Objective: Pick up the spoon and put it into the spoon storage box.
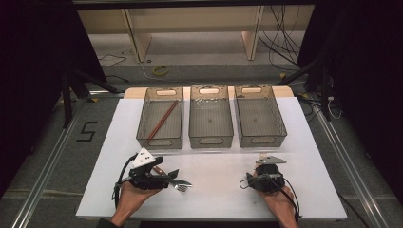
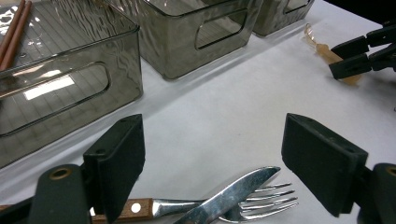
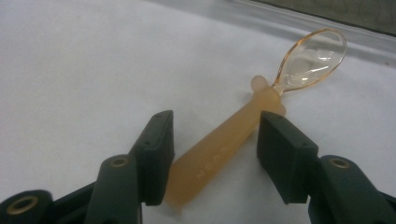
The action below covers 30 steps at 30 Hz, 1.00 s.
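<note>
A translucent orange spoon (image 3: 233, 135) lies on the white table, its clear bowl pointing away. My right gripper (image 3: 217, 128) is low over it with a jaw on each side of the handle. The pads are not clearly pressing, so it is open. In the left gripper view the spoon (image 2: 327, 53) and the right gripper (image 2: 359, 53) show at the far right. My left gripper (image 2: 212, 158) stands wide open just above a steel knife (image 2: 233, 191) that lies crossed over a fork (image 2: 275, 205). In the high view the left gripper (image 1: 170, 178) is at the front left and the right gripper (image 1: 268, 164) at the front right.
Three smoky clear bins stand in a row at the back of the table: left (image 1: 159, 142), middle (image 1: 211, 141), right (image 1: 260, 140). The left bin holds brown chopsticks (image 1: 162, 119). A hand (image 1: 133, 194) holds each gripper from the near edge.
</note>
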Each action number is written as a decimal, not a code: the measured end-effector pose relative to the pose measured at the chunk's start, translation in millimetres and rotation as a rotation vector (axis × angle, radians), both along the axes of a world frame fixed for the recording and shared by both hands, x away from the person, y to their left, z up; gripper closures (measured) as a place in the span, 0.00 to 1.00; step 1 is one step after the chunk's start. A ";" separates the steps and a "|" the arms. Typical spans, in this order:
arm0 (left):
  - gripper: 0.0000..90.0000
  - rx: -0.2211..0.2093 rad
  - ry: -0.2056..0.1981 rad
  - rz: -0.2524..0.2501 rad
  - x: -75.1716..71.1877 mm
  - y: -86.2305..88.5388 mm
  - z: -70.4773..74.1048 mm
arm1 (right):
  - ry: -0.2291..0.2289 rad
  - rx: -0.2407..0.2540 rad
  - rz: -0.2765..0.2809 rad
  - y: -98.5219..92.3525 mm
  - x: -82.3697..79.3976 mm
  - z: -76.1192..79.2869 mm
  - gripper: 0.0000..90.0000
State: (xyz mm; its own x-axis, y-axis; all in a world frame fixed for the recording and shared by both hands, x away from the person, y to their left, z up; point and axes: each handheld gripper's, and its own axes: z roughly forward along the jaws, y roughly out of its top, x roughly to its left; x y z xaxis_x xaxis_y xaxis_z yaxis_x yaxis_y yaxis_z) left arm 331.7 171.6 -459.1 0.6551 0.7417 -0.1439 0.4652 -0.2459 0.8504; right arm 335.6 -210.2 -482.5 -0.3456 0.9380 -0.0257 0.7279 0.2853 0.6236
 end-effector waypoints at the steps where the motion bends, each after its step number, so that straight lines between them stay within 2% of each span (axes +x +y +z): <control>1: 0.23 0.000 -0.001 0.000 -0.2 -0.3 -0.1 | 0.003 0.004 -0.002 -0.5 0.0 0.3 0.54; 15: 0.25 0.010 -0.003 -0.006 -1.6 -0.9 0.1 | 0.048 0.003 -0.013 -4.2 0.1 4.4 0.59; 18: 0.25 0.008 -0.004 -0.008 -1.6 -0.3 0.3 | 0.062 0.017 -0.010 -6.2 -0.9 5.5 0.63; 27: 0.26 0.010 -0.005 -0.011 -2.6 -1.3 0.5 | 0.058 0.010 0.021 -1.8 -4.2 4.6 0.77; 30: 0.27 0.010 -0.005 -0.013 -2.5 -1.2 0.9 | 0.063 0.036 0.021 -3.0 -4.6 4.3 0.81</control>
